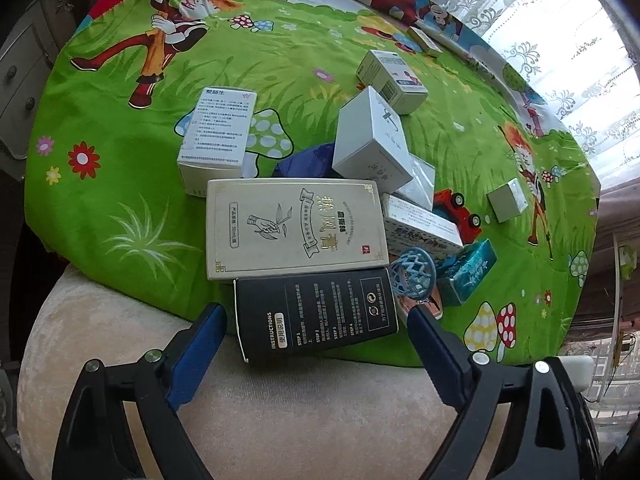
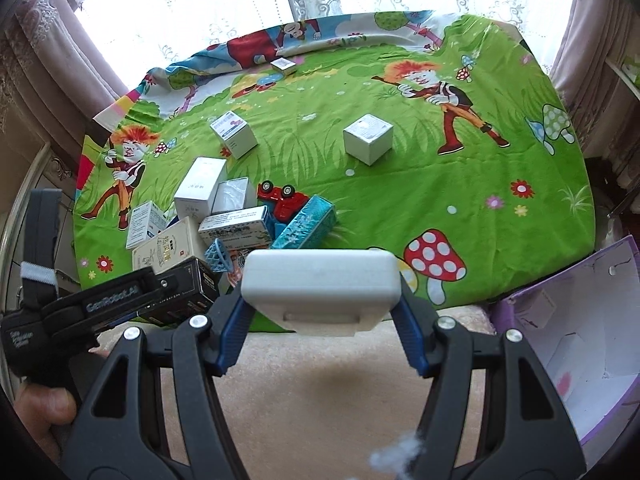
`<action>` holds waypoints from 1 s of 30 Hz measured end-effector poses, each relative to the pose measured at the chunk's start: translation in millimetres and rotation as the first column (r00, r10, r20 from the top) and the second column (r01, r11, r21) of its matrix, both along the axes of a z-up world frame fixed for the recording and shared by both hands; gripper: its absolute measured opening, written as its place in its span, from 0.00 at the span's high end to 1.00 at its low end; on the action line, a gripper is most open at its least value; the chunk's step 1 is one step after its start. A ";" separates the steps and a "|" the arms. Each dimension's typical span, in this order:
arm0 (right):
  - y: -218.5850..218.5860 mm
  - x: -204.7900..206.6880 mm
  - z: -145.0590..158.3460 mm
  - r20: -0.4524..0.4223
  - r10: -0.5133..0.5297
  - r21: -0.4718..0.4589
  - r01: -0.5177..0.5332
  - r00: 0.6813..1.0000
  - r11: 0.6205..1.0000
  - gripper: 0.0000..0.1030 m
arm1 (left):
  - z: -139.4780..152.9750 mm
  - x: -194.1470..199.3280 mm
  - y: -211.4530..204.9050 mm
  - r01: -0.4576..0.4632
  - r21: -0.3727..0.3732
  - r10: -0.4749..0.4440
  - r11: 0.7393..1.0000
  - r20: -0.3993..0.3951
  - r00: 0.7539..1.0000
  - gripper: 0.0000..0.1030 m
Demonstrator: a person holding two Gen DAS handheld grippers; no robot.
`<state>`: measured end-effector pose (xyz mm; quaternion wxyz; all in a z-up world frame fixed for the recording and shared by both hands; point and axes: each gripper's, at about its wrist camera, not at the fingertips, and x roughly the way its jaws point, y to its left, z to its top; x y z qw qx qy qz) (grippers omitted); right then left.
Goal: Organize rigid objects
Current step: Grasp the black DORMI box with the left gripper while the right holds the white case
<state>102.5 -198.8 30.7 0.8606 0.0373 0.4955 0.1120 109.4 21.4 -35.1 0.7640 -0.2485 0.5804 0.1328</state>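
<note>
Green cartoon-print cloth (image 1: 320, 52); black box (image 1: 316, 312); teal box (image 1: 468, 272); red toy car (image 2: 282, 200).

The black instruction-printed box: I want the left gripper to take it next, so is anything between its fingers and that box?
Nothing visible blocks it. The left gripper is open, its blue pads flanking the black instruction-printed box, whose top face is bare; only the cream gold-lettered box abuts its far edge.

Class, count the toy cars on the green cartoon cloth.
1: a red toy car lies overturned, wheels up, in the pile beside the teal box. Others may hide under the boxes.
</note>
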 end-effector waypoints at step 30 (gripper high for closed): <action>-34.1 -22.7 4.2 0.013 -0.017 0.017 0.016 1.000 1.000 0.34 | 10.1 -28.2 -18.6 0.140 -0.079 -0.136 0.987 0.060 0.989 0.66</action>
